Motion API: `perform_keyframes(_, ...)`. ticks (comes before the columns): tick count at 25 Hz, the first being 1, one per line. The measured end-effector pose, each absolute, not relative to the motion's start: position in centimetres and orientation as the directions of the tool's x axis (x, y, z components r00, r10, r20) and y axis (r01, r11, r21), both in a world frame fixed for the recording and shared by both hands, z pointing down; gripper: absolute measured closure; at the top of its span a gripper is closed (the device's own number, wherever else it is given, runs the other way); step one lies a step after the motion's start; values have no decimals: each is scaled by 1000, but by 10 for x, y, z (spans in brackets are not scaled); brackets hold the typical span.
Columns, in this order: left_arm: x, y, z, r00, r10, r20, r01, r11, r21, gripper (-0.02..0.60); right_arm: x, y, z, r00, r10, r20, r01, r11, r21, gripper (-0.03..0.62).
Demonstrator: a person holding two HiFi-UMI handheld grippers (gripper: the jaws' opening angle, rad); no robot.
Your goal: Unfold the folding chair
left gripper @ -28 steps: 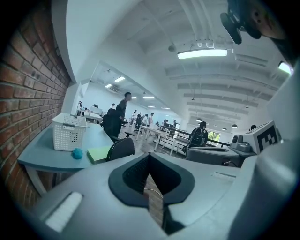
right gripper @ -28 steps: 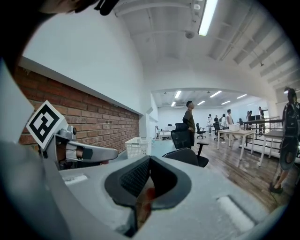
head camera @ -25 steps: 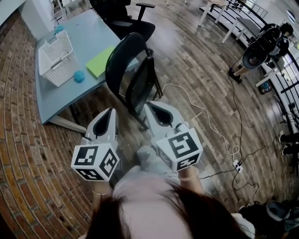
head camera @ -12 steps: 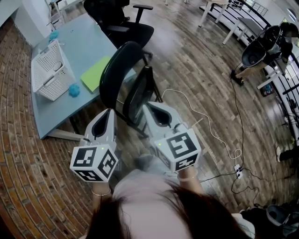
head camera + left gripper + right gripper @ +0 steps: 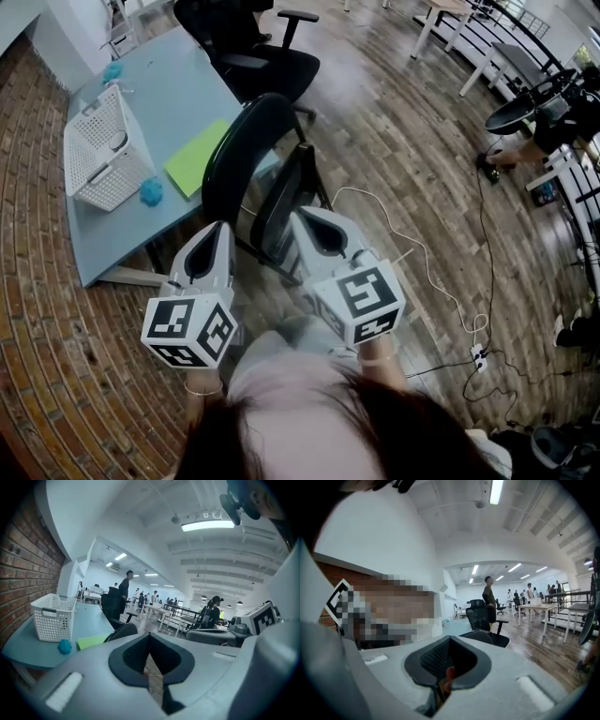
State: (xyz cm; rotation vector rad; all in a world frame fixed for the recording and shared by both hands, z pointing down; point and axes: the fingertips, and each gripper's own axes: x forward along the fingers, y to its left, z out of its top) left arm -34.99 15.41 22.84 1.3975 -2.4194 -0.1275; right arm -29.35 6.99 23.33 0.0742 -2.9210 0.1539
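Since the folding chair (image 5: 284, 197) is still folded flat, I'd say basically nothing on this task is done yet. The seat panel is tipped up against the round black backrest and the legs look closed together, so the whole job is still ahead: get a hold of it, swing the seat down and let the legs spread.

Neither tool is on it. The left gripper (image 5: 222, 229) has its jaws pressed together with nothing in them, and it's the same for the right gripper (image 5: 300, 217). Both point at the chair, which sits at their 12 o'clock, near but not touching as far as I can tell.

The chair stands upright on its feet next to the corner of the blue table (image 5: 178, 84), which is at its 10 o'clock with a white basket (image 5: 98, 150) on it. Its long axis runs floor to backrest top. In the head view that goes from about 5 o'clock at the feet up to 11 o'clock. It looks nearly edge-on to the person, with the seat side facing roughly 3 o'clock and the back facing the table.
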Motion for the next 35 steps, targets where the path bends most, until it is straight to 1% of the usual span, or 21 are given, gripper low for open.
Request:
perform_keyframes(5, -359, 150, 229, -462, -849, 257, -819, 519, 246, 584, -304, 65, 235, -974, -29, 226, -57, 992, -116, 594)
perform_keyframes(10, -375, 146, 232, -454, -850, 267, -818, 517, 254, 584, -313, 58, 238, -970, -45, 239, -76, 990, -123, 594)
perform_keyframes(15, -399, 138, 233, -435, -859, 270, -825, 501, 262, 584, -328, 46, 239, -965, -84, 247, -117, 986, -123, 594)
perform_keyframes(24, -446, 122, 237, -360, -885, 294, -859, 437, 265, 584, -357, 27, 244, -953, -174, 246, -215, 965, -151, 594)
perform_keyframes(30, -471, 111, 245, -321, -892, 320, -874, 409, 264, 584, -368, 18, 251, -940, -213, 268, -260, 953, -156, 583)
perform_keyframes(35, -494, 108, 255, -317, -882, 348, -873, 415, 256, 584, -373, 15, 259, -927, -232, 296, -286, 945, -156, 578)
